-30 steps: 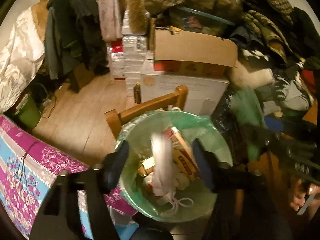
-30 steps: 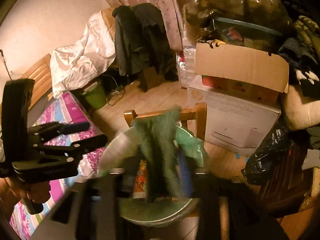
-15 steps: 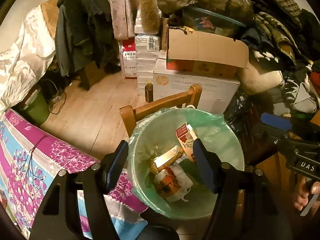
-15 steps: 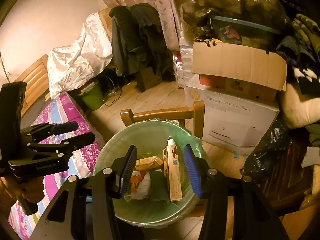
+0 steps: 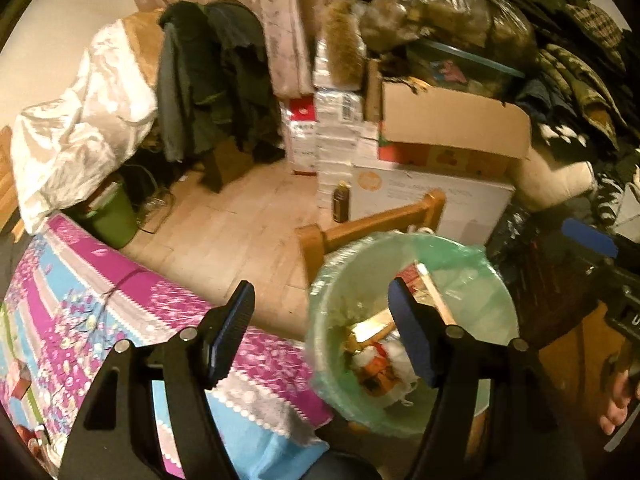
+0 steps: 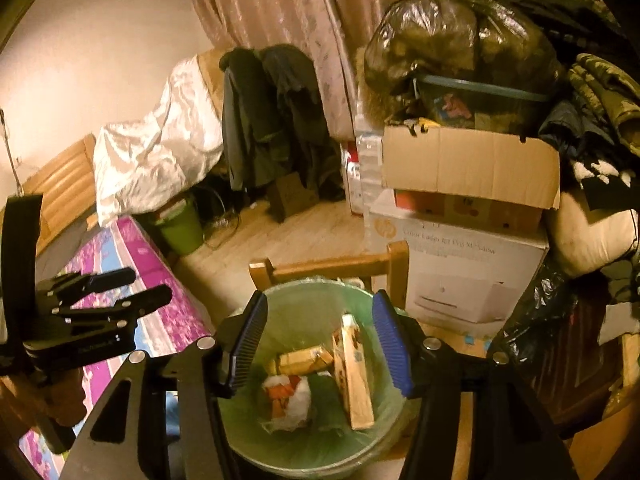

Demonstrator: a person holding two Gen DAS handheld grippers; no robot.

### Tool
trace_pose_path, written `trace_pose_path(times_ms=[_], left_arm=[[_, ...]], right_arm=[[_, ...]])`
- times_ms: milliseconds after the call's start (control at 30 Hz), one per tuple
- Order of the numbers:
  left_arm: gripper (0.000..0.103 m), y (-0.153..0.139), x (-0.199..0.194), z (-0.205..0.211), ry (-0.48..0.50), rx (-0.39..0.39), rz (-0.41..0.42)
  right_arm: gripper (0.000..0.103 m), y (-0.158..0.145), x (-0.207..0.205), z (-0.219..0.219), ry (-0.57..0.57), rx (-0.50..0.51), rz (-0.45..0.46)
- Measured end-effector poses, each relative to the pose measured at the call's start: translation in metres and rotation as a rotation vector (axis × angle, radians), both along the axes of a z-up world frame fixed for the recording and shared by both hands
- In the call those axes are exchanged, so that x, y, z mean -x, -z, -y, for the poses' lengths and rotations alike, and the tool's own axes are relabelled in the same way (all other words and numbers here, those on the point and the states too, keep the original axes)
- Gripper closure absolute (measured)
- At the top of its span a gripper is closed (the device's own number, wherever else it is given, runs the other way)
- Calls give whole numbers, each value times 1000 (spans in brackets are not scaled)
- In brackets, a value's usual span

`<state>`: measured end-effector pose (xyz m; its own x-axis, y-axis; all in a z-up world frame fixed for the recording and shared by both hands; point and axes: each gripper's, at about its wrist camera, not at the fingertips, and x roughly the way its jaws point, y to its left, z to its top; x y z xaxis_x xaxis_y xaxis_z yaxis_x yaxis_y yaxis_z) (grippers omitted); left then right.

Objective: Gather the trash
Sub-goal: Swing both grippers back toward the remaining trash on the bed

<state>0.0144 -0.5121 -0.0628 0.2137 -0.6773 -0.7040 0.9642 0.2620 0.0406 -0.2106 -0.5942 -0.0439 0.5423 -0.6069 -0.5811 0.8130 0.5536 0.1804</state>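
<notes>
A bin with a green liner [image 5: 472,264] [image 6: 304,300] stands on a wooden chair [image 6: 328,266]. Inside lie cardboard cartons [image 6: 354,376], a crumpled white and orange wrapper [image 6: 288,398] and a green cloth. My right gripper [image 6: 320,342] is open and empty right above the bin. My left gripper [image 5: 324,328] is open and empty, above the bin's left rim and the table edge. The left gripper also shows at the left of the right wrist view [image 6: 132,288]. The right gripper shows at the right edge of the left wrist view [image 5: 600,248].
A table with a pink and blue floral cloth [image 5: 80,320] is left of the bin. Stacked boxes, a printer carton [image 6: 460,272] and black bags stand behind the chair. A small green bucket [image 6: 180,228] sits on the wooden floor.
A white item left my left gripper and a green cloth left my right gripper; both now lie in the bin. The left gripper has since shifted left toward the table.
</notes>
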Motion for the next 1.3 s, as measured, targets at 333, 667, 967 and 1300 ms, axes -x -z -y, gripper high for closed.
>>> trace_pose_path(times_ms=[333, 667, 967, 1300], left_arm=[[32, -17, -38, -51, -189, 57, 56], [23, -10, -77, -150, -436, 85, 120], [13, 3, -106, -249, -617, 93, 146], [11, 35, -131, -412, -929, 95, 71]], right_arm=[[39, -15, -41, -37, -61, 59, 20], [15, -25, -98, -104, -138, 176, 44], [5, -22, -182, -172, -332, 173, 17], [5, 2, -329, -283, -777, 132, -89]])
